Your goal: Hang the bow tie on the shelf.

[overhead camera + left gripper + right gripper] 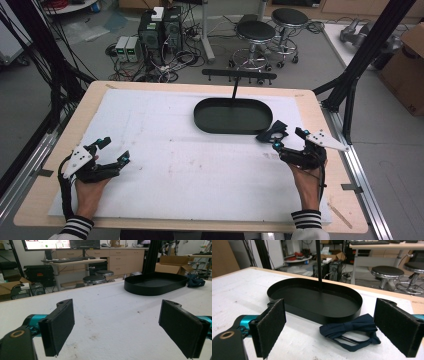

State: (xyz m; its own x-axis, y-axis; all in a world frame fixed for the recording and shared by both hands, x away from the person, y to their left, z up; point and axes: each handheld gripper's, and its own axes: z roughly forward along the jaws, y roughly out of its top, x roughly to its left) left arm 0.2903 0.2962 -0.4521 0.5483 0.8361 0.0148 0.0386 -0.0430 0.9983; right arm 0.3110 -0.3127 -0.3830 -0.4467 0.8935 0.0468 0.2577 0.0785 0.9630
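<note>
A navy bow tie point(272, 132) lies on the white mat just off the right end of a black oval tray point(210, 127). A thin black post point(234, 90) with a crossbar rises from the tray's far side. My right gripper point(289, 139) rests open on the mat right behind the bow tie. In the right gripper view the bow tie point(349, 331) lies a little ahead of the wide-apart pads point(270, 327), against the tray wall point(312, 312). My left gripper point(114, 151) stands open near the mat's left edge with nothing between its pads point(60, 325). From there the tray point(155, 286) is far off.
The white mat point(165, 165) covers most of the wooden table point(85, 107). Black frame struts point(367, 50) stand at the right and left rear. Two stools point(255, 35), computer towers point(160, 30) and cables are on the floor beyond. A cardboard box point(407, 65) sits at the right.
</note>
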